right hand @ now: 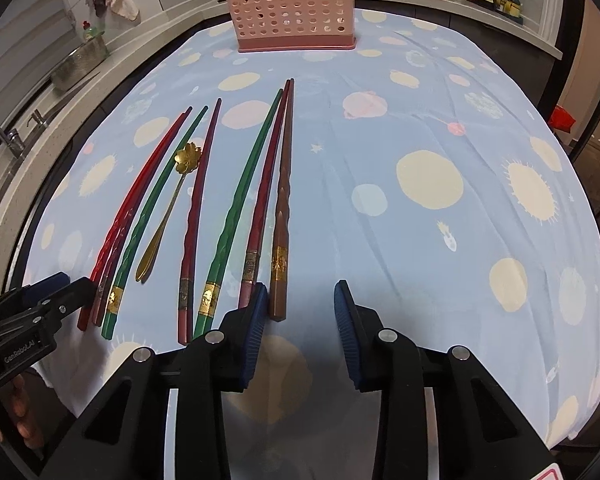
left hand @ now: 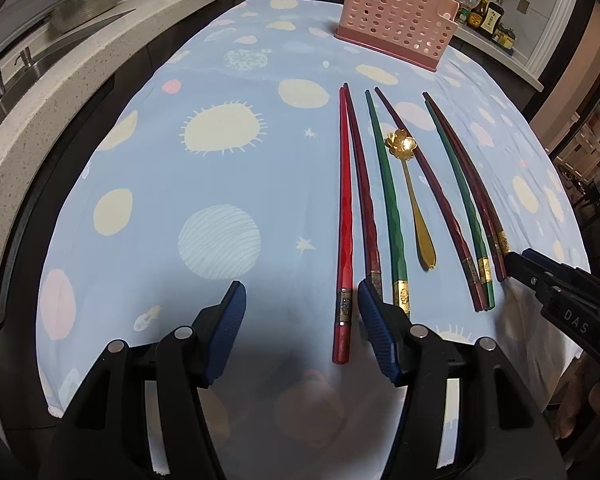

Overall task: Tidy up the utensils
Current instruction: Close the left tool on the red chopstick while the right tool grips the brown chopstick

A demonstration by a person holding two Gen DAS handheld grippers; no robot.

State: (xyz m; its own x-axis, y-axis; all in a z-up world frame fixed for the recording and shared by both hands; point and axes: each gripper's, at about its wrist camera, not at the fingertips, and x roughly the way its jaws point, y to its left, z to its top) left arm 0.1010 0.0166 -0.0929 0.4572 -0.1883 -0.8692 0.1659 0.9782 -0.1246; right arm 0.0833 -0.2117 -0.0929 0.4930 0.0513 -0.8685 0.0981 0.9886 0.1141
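Chopsticks (left hand: pixel 392 208) and a gold spoon (left hand: pixel 414 200) lie in a row on the table (left hand: pixel 228 152), handles toward both released tools, left (left hand: pixel 300 332) and right (right hand: pixel 300 332), easing pickup for the pink basket (right hand: pixel 292 8).

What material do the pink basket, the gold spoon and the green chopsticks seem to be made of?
Pink basket: likely moulded plastic, matte, with regular round holes in its walls.
Gold spoon: probably metal with a polished gold finish; its flower-shaped bowl gives a bright glint.
Green chopsticks: glossy faceted shafts with gold patterned bands near the thick end; lacquered wood or resin, I cannot tell which.
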